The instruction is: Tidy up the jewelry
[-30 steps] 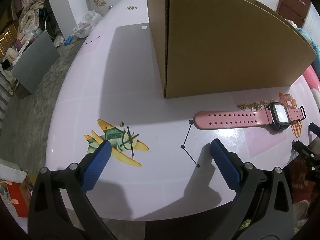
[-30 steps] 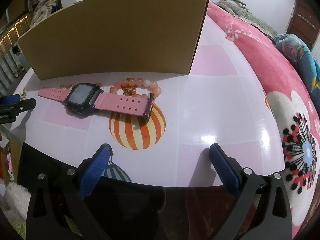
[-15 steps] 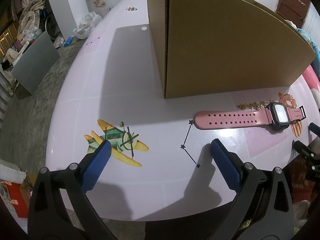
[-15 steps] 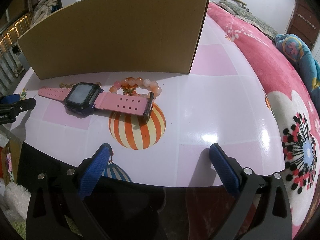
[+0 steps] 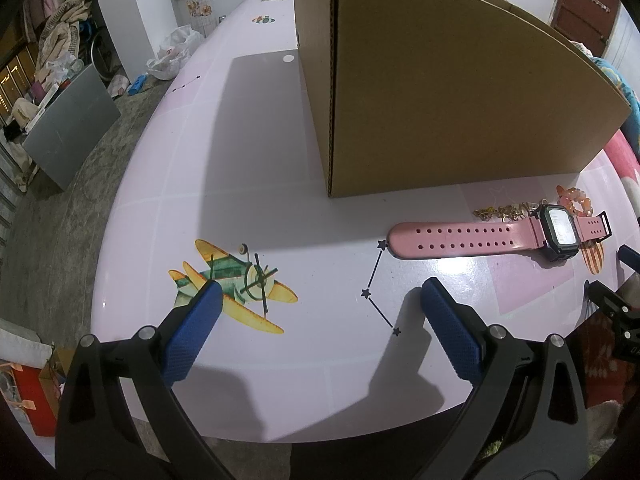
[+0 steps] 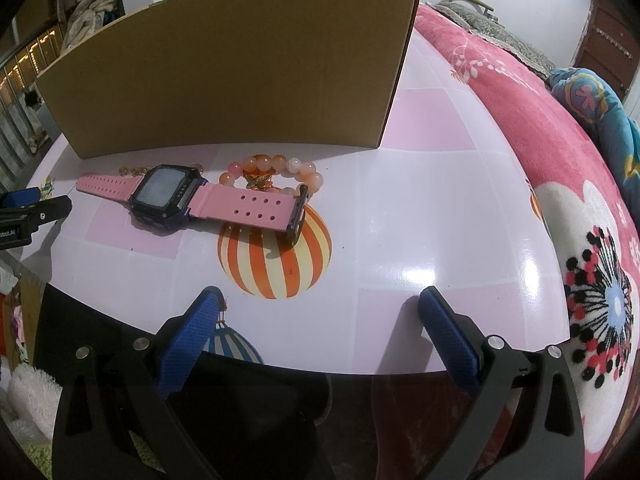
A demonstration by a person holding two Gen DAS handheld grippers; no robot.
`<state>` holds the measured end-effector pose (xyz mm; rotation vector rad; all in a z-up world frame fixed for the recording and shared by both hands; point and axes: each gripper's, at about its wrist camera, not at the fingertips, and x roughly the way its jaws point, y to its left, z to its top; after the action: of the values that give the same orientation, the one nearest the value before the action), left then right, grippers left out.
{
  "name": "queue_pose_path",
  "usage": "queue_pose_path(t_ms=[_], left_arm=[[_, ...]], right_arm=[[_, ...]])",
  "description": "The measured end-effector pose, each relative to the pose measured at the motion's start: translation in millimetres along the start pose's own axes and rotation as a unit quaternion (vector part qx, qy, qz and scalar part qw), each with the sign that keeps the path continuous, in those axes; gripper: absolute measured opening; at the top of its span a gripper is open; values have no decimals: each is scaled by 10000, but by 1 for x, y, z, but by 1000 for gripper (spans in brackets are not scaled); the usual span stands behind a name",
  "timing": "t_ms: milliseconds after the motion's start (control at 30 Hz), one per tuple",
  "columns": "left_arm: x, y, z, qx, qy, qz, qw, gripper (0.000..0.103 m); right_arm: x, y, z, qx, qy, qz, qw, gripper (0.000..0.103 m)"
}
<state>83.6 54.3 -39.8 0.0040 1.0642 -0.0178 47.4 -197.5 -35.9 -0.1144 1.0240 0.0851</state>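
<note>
Both claws stood wide apart and held nothing: the left gripper (image 5: 318, 298) above the table (image 5: 248, 168), the right gripper (image 6: 320, 304) near its edge. The pink watch (image 6: 168, 196) lay flat before the cardboard box (image 6: 240, 72), touching the bead bracelet (image 6: 276, 170); beside it was perhaps a gold chain (image 5: 500, 212).

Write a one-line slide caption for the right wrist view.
Open right gripper faces a pink watch, bead bracelet and gold chain before a cardboard box.
</note>
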Motion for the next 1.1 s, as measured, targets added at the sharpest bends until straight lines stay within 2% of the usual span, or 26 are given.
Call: queue_pose_path(t_ms=[933,1100], left_arm=[[-1,0,-1,0,-30,-5,10000,96],[-2,1,-1,4,-71,-8,10000,96]], right_arm=[[-1,2,0,-24,-13,-2,10000,97],[-7,-4,-1,-107,-152,294,9994,96]])
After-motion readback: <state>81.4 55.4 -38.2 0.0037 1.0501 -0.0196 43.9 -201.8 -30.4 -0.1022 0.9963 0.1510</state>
